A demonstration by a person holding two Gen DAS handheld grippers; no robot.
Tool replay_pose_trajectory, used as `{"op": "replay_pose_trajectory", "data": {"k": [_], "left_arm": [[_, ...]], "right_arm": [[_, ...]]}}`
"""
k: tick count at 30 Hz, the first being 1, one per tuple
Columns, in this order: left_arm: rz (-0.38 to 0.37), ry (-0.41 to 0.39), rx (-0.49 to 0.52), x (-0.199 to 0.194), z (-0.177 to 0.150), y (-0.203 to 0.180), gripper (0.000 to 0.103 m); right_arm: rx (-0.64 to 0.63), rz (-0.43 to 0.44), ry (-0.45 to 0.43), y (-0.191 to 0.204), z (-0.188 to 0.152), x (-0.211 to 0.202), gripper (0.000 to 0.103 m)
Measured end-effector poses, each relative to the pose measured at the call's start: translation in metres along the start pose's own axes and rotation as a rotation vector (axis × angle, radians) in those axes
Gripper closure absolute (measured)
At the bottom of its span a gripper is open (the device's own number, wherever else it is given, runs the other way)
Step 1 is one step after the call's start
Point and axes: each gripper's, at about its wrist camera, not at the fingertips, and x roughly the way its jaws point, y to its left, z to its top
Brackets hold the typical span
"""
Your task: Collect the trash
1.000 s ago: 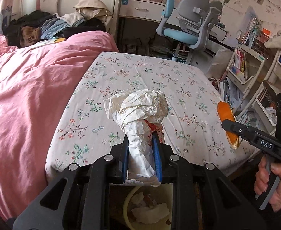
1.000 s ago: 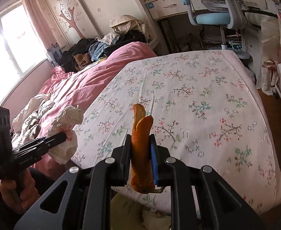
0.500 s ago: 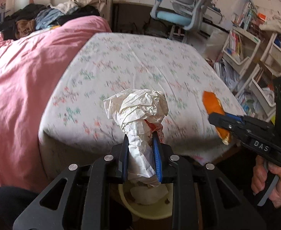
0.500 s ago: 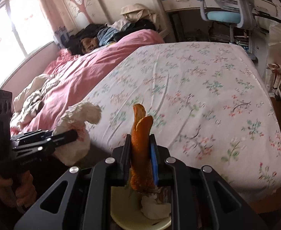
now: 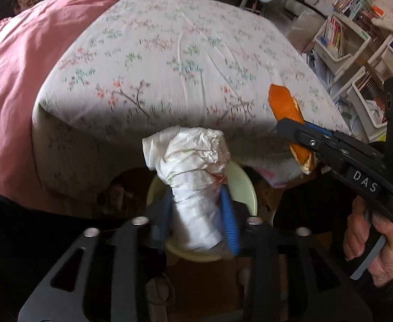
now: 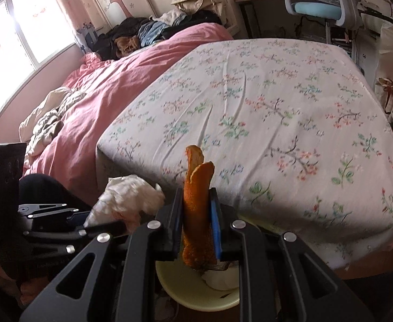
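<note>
My left gripper [image 5: 196,214] holds a crumpled white paper wad [image 5: 191,166] between its blue pads, right above a pale yellow bin [image 5: 246,187] on the floor at the bed's foot. The pads look slightly spread around the wad. My right gripper [image 6: 196,222] is shut on a strip of orange peel [image 6: 196,187], also above the bin [image 6: 185,292], which holds white tissue. The right gripper and peel [image 5: 285,107] show at the right of the left wrist view. The left gripper and wad [image 6: 126,198] show at lower left of the right wrist view.
A bed with a floral sheet [image 6: 263,107] and a pink duvet [image 6: 121,80] fills the view ahead. Clothes are piled at the headboard [image 6: 148,35]. A blue desk chair [image 6: 320,2] and white shelf carts with books [image 5: 338,40] stand to the right.
Both grippers have dropped from above the bed to below its foot edge, over the yellow bin. The left pads look wider apart around the wad than before.
</note>
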Motion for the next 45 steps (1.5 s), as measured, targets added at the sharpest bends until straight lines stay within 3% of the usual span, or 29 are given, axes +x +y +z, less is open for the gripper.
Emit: {"op": "replay_pose_trajectory", "data": {"k": [1, 4, 10, 19, 21, 31, 36, 41, 45], "left_arm": [[0.007, -0.007, 0.001, -0.001, -0.001, 0.0, 0.05], [0.018, -0.036, -0.015, -0.006, 0.001, 0.003, 0.038], [0.035, -0.131, -0.087, -0.022, 0.005, 0.015, 0.029], [0.128, -0.298, -0.072, -0.05, 0.012, 0.014, 0.018], [0.14, -0.316, -0.074, -0.052, 0.014, 0.014, 0.017], [0.165, -0.368, -0.093, -0.061, 0.019, 0.02, 0.01], [0.163, -0.4, -0.118, -0.069, 0.034, 0.028, 0.007], [0.179, -0.453, -0.103, -0.08, 0.063, 0.032, 0.007], [0.187, -0.496, -0.097, -0.088, 0.094, 0.035, 0.007]], "right_arm": [[-0.003, 0.0, 0.007, 0.002, -0.002, 0.001, 0.084], [-0.007, -0.002, 0.023, 0.006, -0.006, 0.004, 0.084], [-0.006, -0.004, 0.044, 0.009, -0.01, 0.01, 0.083], [-0.025, -0.012, 0.108, 0.014, -0.018, 0.022, 0.081], [-0.023, -0.023, 0.129, 0.014, -0.02, 0.026, 0.063], [-0.015, -0.063, 0.111, 0.012, -0.022, 0.024, 0.036], [-0.047, -0.166, 0.007, 0.013, -0.011, 0.005, 0.028], [-0.116, -0.315, -0.256, 0.02, 0.024, -0.04, 0.011], [-0.183, -0.378, -0.388, 0.022, 0.054, -0.059, 0.008]]}}
